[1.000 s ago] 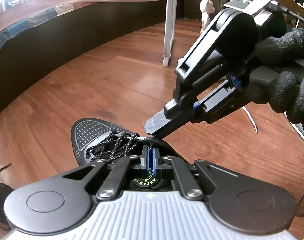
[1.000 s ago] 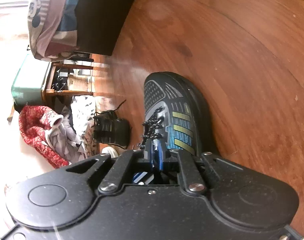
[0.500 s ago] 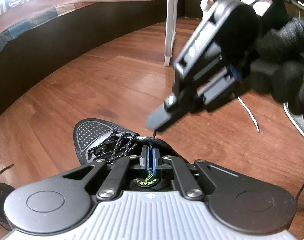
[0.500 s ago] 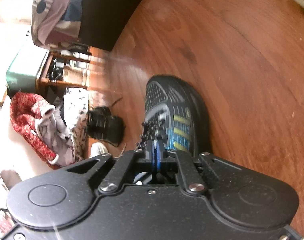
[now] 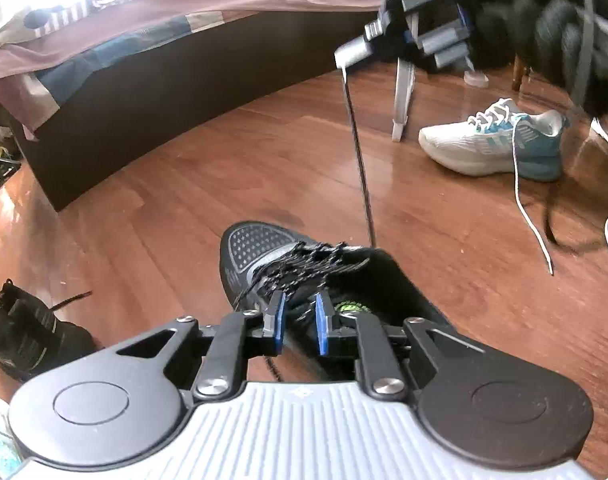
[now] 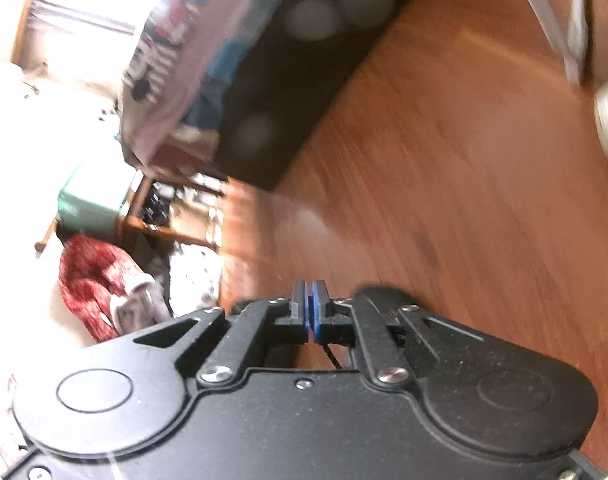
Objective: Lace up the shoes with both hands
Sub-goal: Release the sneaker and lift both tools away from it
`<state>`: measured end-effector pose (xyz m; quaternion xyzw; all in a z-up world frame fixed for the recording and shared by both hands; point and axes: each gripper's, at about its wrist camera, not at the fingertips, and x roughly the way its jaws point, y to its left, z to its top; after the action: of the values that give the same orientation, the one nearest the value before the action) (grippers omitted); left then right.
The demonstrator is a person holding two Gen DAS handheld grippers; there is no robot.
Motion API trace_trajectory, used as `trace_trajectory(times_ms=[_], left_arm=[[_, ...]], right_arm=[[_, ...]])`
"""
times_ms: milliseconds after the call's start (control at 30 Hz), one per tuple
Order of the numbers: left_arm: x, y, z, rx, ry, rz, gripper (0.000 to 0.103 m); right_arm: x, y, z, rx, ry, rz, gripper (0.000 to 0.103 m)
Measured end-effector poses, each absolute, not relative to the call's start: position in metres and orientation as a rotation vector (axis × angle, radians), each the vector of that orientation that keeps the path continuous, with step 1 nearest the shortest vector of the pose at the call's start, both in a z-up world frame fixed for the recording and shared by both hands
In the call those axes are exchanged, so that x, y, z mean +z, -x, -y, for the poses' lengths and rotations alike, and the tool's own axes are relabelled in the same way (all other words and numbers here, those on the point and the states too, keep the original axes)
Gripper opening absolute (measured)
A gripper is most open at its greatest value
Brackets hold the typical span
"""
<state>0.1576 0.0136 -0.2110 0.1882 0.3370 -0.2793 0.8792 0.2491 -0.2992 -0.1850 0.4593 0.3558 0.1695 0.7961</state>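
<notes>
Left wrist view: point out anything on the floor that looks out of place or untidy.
The white and blue sneaker lies apart from the black shoe, its white lace trailing loose across the wooden floor. Another black shoe sits at the left edge, its lace also loose.

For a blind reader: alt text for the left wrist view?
The right tongs, shut on a black lace, hold it taut above a black shoe on a wood floor. The left tongs are opening over it, holding nothing.
</notes>
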Motion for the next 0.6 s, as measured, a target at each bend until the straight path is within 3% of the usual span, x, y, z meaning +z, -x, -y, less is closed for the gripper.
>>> trace_trajectory(times_ms=[400, 600], left_arm=[[-0.21, -0.17, -0.034, -0.556, -0.248, -0.786, 0.014], [-0.213, -0.176, -0.043, -0.556, -0.14, -0.831, 0.014]], right_arm=[[-0.118, -0.262, 0.328, 0.353, -1.054, -0.553, 0.004], [-0.105, -0.264, 0.314, 0.397, -0.987, -0.568, 0.004]])
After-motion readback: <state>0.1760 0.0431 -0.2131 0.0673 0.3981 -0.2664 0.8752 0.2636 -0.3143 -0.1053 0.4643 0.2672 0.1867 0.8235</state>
